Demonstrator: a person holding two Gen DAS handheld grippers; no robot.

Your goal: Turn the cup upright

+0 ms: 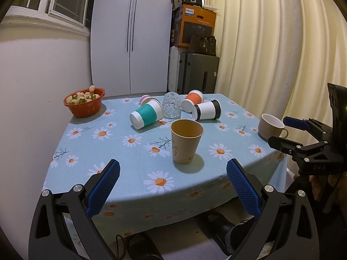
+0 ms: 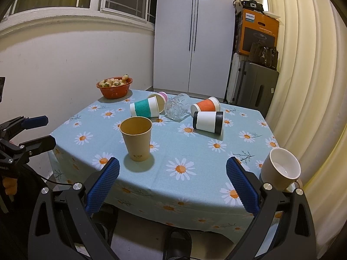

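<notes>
A tan paper cup (image 1: pixel 186 140) (image 2: pixel 136 139) stands upright near the table's front. Behind it lie on their sides a teal-banded cup (image 1: pixel 146 116) (image 2: pixel 144 108), a pink cup (image 1: pixel 144 98) (image 2: pixel 162 96), an orange cup (image 1: pixel 192 100) (image 2: pixel 206 105) and a black-and-white cup (image 1: pixel 207 109) (image 2: pixel 208 121). A clear glass (image 1: pixel 171 106) (image 2: pixel 176 107) sits between them, tipped in the right wrist view. My left gripper (image 1: pixel 173 186) is open and empty at the front edge; it also shows in the right wrist view (image 2: pixel 40 130). My right gripper (image 2: pixel 173 186) is open and empty; it also shows in the left wrist view (image 1: pixel 284 132).
A beige mug (image 1: pixel 271 127) (image 2: pixel 280 169) stands upright at the right edge of the daisy tablecloth (image 1: pixel 121 151) (image 2: pixel 195 147). A red bowl of fruit (image 1: pixel 83 103) (image 2: pixel 114 86) sits at the far left corner. Cabinet, boxes, suitcases and a curtain stand behind.
</notes>
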